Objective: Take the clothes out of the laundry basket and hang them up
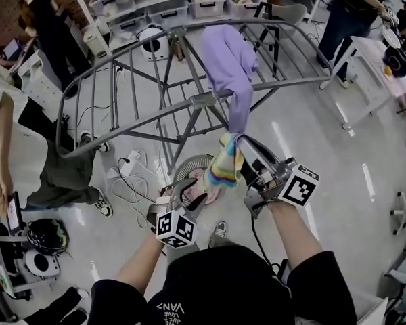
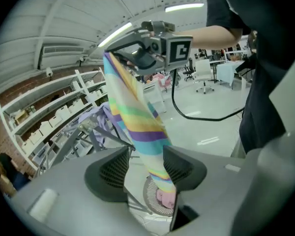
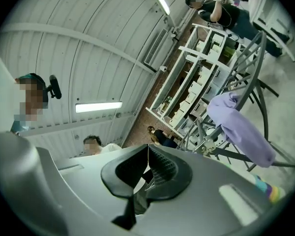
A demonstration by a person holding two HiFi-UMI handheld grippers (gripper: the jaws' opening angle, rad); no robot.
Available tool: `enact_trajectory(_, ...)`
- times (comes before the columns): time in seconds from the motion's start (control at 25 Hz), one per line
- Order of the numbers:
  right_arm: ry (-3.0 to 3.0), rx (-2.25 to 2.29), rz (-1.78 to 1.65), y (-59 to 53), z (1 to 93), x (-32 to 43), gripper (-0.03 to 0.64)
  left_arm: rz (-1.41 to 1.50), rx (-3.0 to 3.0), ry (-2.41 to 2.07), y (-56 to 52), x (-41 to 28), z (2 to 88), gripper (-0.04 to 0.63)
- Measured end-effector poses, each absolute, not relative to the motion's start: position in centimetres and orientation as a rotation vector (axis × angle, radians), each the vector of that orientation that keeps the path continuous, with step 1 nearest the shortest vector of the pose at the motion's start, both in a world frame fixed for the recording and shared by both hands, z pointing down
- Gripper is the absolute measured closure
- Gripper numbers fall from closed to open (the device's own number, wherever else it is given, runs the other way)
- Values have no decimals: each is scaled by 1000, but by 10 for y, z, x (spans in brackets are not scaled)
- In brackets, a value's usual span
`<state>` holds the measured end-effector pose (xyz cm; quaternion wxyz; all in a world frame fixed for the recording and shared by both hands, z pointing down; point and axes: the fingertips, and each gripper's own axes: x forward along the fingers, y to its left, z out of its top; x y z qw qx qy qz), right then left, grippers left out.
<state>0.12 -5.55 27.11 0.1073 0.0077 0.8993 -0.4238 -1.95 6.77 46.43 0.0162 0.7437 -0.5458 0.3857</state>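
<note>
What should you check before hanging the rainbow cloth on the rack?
1. Right gripper shut on the top of the striped cloth: ok.
2. Left gripper gripping the cloth lower down: not ok, its jaws stand apart with the cloth between them.
3. Cloth's bottom end clear of the laundry basket: cannot tell.
4. Bare bars on the drying rack beside the purple garment: ok.
5. Cloth spread out flat: not ok, it hangs in a narrow bunch.
</note>
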Motion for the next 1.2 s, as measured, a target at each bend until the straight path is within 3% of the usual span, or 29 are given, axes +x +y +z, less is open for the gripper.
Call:
enact_trajectory(0.28, 2590, -31, -1259, -64, 254, 0, 604, 1016, 2407, -1617, 42, 38, 478, 402)
enact_trajectory(0.88, 2577, -14, -1226, -62, 225, -16, 604, 672, 2144, -1746, -6, 29, 513, 408)
enact_trajectory(0.96, 2584, -17, -1222, -65, 225, -16, 604, 648, 2129, -1761, -6, 19, 509, 529)
enact_trajectory(1.2, 2601, -32, -1201, -81, 223, -10, 604, 613, 2082, -1805, 6, -14, 494, 577)
